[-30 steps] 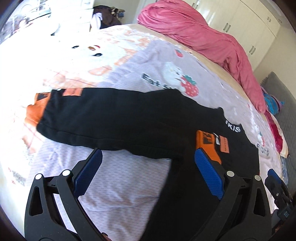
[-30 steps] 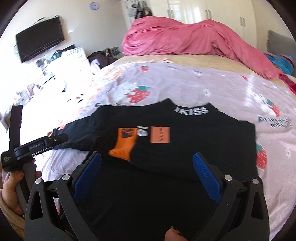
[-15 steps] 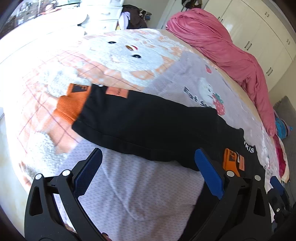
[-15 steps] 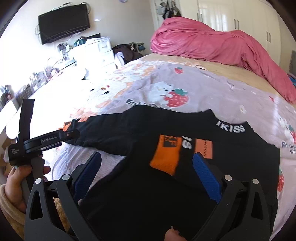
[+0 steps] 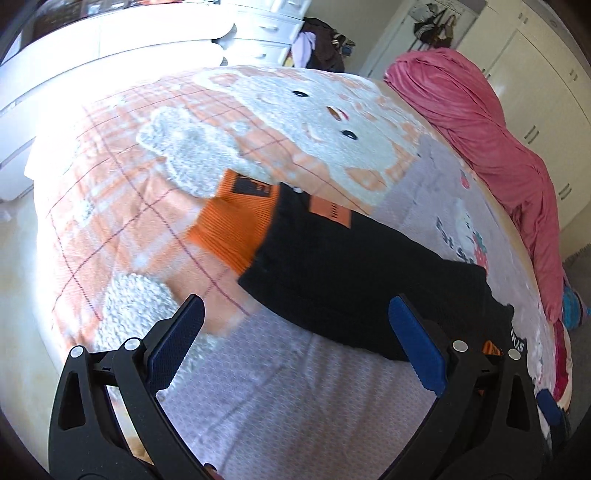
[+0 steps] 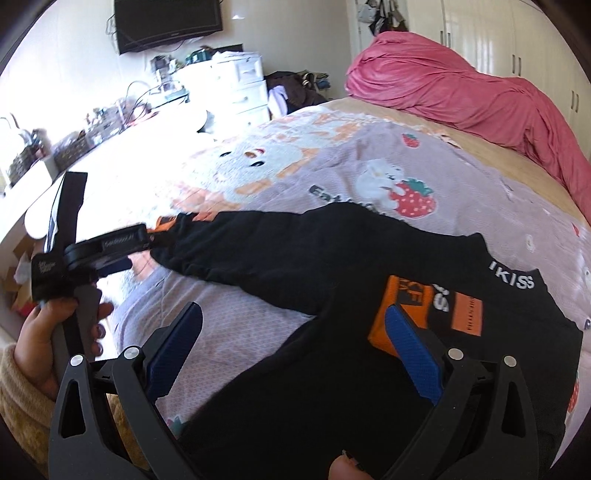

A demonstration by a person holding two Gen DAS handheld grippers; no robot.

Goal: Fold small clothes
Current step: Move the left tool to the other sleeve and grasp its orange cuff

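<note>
Left wrist view: left gripper (image 5: 293, 341) with fingers spread wide, nothing between the blue pads (image 5: 415, 345). It hangs above the bed (image 5: 295, 398), over the lilac dotted sheet, close to the lower edge of the extended sleeve (image 5: 354, 273). Black sweater (image 5: 369, 280) lies flat on the bed; this sleeve stretches out to the left and ends in an orange ribbed cuff (image 5: 234, 225) with a black patch on it. An orange label (image 5: 330, 212) sits on the sleeve just past the cuff. Cuff rests on the bear-print blanket (image 5: 295, 122). Pink duvet (image 5: 491, 133) is bunched along the far side of the bed, well apart from the sweater.

Right wrist view: right gripper (image 6: 293, 341) likewise wide, pads (image 6: 413, 347) holding nothing. It hovers over the body of the sweater (image 6: 332, 376). The other sleeve is folded across the chest, its orange cuff (image 6: 399, 306) lying below the white "IKISS" neckline lettering (image 6: 511, 280); the right pad partly covers that cuff in the view. Whether the pad touches the fabric: cannot tell. Left gripper (image 6: 110, 251) appears at the left edge, held in a hand (image 6: 48, 332) with a yellow sleeve, near the outstretched cuff. White drawers (image 6: 240, 88) and a wall TV (image 6: 168, 22) stand behind.
</note>
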